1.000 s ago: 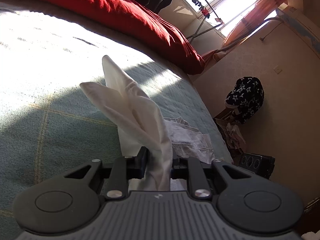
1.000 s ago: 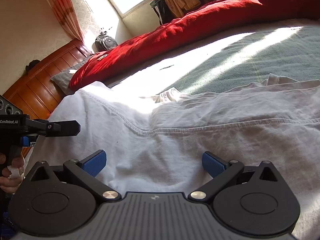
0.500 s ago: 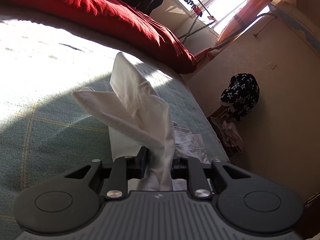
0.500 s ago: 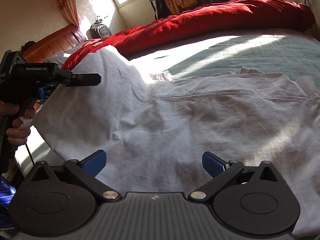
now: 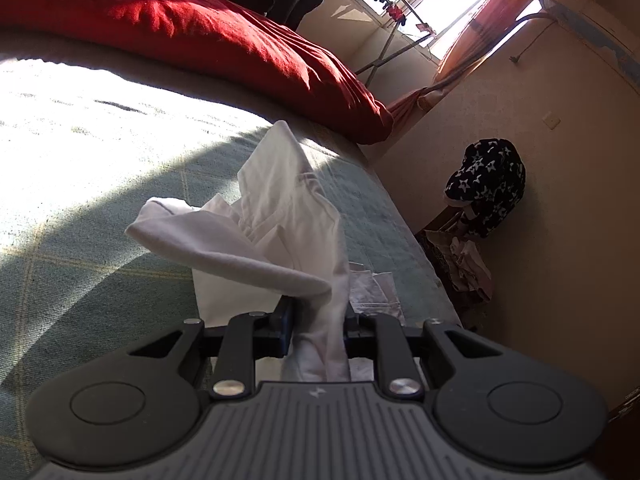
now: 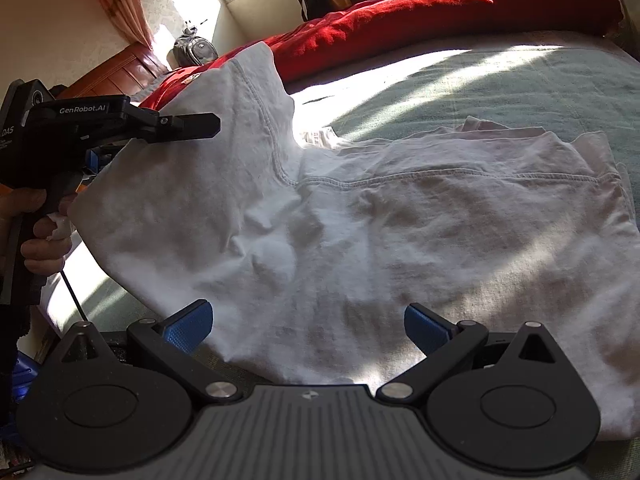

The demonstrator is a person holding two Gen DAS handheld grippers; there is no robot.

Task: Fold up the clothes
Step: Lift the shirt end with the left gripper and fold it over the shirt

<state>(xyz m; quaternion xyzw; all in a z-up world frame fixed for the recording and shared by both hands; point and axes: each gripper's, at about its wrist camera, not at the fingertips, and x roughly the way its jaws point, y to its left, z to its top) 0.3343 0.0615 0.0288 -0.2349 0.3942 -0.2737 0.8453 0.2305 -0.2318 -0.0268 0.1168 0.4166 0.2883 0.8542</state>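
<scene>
My left tongs [image 5: 318, 320] pinch the white T-shirt [image 6: 360, 232] above the bed [image 5: 80, 208]; right tongs [image 6: 308, 326] gape over it.

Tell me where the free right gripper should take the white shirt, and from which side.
Probably the near hem of the shirt, just ahead of the open right gripper. Come in low from the near edge of the bed, one finger under the hem. The cloth lies flat there with its edge exposed, while the left gripper already holds the raised side.
</scene>
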